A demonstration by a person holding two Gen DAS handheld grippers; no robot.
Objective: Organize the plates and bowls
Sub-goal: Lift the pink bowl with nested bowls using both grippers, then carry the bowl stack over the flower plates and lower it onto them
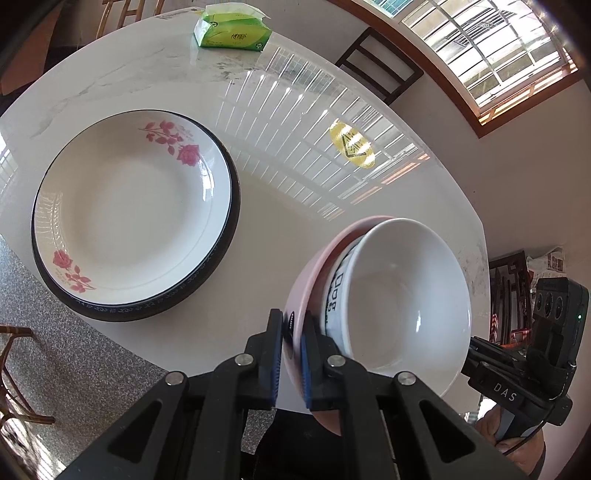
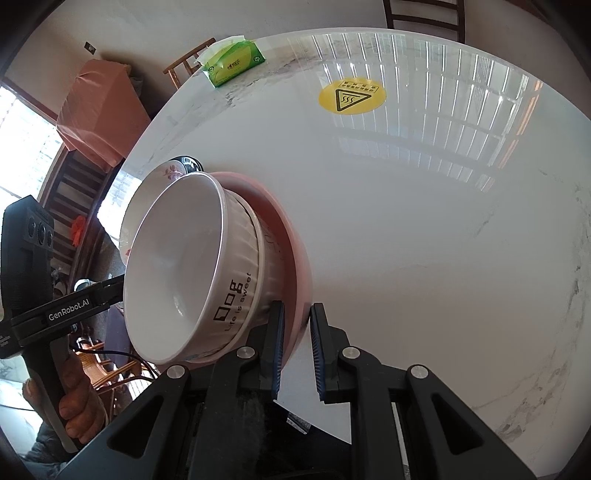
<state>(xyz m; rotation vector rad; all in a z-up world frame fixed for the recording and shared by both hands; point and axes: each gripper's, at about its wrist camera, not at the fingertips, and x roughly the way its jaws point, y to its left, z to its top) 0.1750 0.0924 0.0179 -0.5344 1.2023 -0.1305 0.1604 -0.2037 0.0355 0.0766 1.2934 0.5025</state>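
My left gripper (image 1: 294,354) is shut on the rim of a pink bowl (image 1: 314,273) that has a white lettered bowl (image 1: 402,295) nested inside it. Both are tilted and held above the white table (image 1: 280,206). My right gripper (image 2: 297,350) straddles the opposite rim of the pink bowl (image 2: 291,258), with a gap between its right pad and the rim. The white bowl (image 2: 184,266) fills the left of the right wrist view. A white rose plate (image 1: 129,214) lies stacked on a dark-rimmed plate (image 1: 229,236) at the table's left.
A green tissue pack (image 1: 232,31) sits at the table's far edge. A round yellow warning sticker (image 1: 352,146) is on the tabletop. Chairs (image 1: 384,62) stand around the table. The front table edge is just under the bowls.
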